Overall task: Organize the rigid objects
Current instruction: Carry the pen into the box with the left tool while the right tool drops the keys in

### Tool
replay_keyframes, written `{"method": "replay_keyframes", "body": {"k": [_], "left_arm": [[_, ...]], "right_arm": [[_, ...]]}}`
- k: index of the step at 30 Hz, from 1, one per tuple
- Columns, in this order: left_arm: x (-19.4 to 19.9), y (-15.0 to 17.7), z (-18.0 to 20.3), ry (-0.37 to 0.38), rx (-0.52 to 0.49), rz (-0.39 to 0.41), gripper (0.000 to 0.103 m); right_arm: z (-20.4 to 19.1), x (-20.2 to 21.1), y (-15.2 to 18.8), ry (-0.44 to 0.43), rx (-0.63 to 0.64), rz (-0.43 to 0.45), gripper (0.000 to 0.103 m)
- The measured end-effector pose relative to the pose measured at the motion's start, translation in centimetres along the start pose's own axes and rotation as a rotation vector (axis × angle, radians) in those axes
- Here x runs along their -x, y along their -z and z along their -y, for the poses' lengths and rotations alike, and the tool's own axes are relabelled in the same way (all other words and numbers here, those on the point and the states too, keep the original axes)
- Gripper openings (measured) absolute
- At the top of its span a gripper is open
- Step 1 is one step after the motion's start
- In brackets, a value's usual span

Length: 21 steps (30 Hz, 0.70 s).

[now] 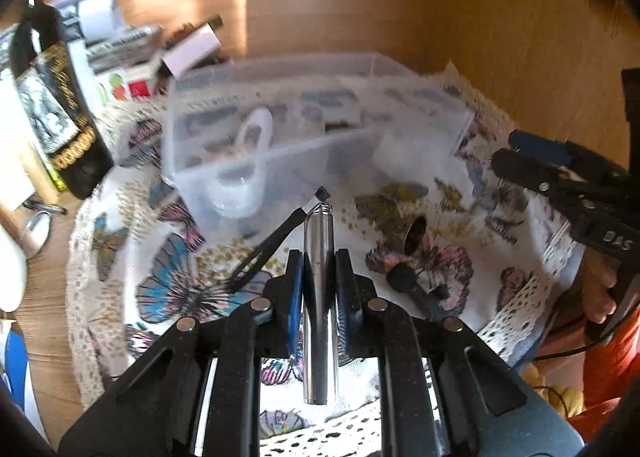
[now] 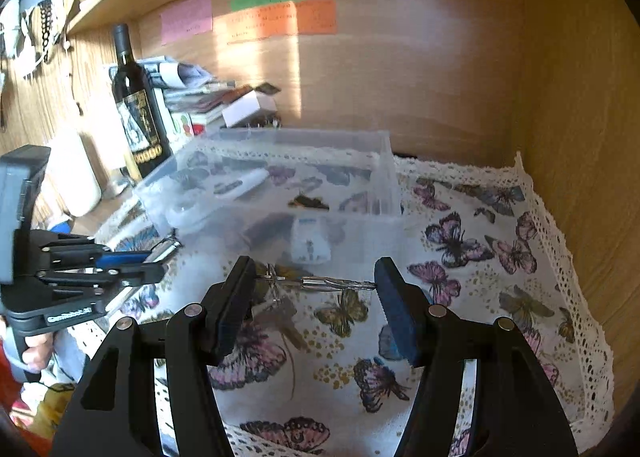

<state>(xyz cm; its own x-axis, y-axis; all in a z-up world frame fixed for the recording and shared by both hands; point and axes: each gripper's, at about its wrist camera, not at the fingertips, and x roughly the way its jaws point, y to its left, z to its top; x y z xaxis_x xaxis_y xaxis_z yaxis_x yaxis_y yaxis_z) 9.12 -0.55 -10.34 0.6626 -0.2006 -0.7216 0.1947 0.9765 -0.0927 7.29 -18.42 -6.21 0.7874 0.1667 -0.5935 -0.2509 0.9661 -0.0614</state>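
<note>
Pinching a shiny metal cylinder (image 1: 319,289) between the blue pads of the left gripper (image 1: 319,277), jaws drawn in narrow on it, lifted just above the butterfly cloth (image 1: 168,289) and short of the clear plastic bin (image 1: 280,161). Dangling from its far tip, a black strap (image 1: 264,249) running down to the cloth on the bin's near side. Standing half apart, the right gripper (image 2: 316,297), nothing pressed by its pads; between them, lying on the cloth just in front of the bin, a thin foil-wrapped stick (image 2: 336,283) and a key-like bunch (image 2: 280,309). Also lying near the bin's front wall: a small brass thimble-like cup (image 1: 414,235) and a dark brush-tipped tool (image 1: 412,287). Inside the bin, a white shoe-shaped piece (image 1: 248,161) and a few dark and white bits, blurred behind the cloudy wall and hard to name. Left of the bin, a dark wine bottle (image 2: 136,109) and a stack of papers and boxes (image 2: 192,97). Behind the bin, a wooden back panel (image 2: 400,69) with coloured notes (image 2: 276,17), writing unreadable. Cut off at the frame's edge, a hand (image 2: 34,349) on the left gripper's handle.
</note>
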Motion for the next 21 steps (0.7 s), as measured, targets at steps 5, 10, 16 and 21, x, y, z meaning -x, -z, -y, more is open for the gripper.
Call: {"method": "replay_keyframes", "body": {"k": [5,10,16,21], "left_arm": [[2.9,-1.5,-0.4,-0.008,0.016,0.095,0.015],[5.3,-3.6,-1.0,-0.009,0.043,0.183,0.015],[6.5,-6.9,-1.6,-0.014,0.061,0.258,0.015],[6.0,-9.0,-2.6,-0.007,0.087,0.266,0.015]], "right_arm": [[0.1,0.6,-1.6,-0.006,-0.012,0.049,0.059],[-0.1,1.3,-3.6,-0.024,-0.019,0.109,0.059],[-0.6,1.5,-6.1,-0.046,-0.014,0.174,0.059],[-1.1,1.0,-8.0,-0.045,0.005,0.205,0.059]]}}
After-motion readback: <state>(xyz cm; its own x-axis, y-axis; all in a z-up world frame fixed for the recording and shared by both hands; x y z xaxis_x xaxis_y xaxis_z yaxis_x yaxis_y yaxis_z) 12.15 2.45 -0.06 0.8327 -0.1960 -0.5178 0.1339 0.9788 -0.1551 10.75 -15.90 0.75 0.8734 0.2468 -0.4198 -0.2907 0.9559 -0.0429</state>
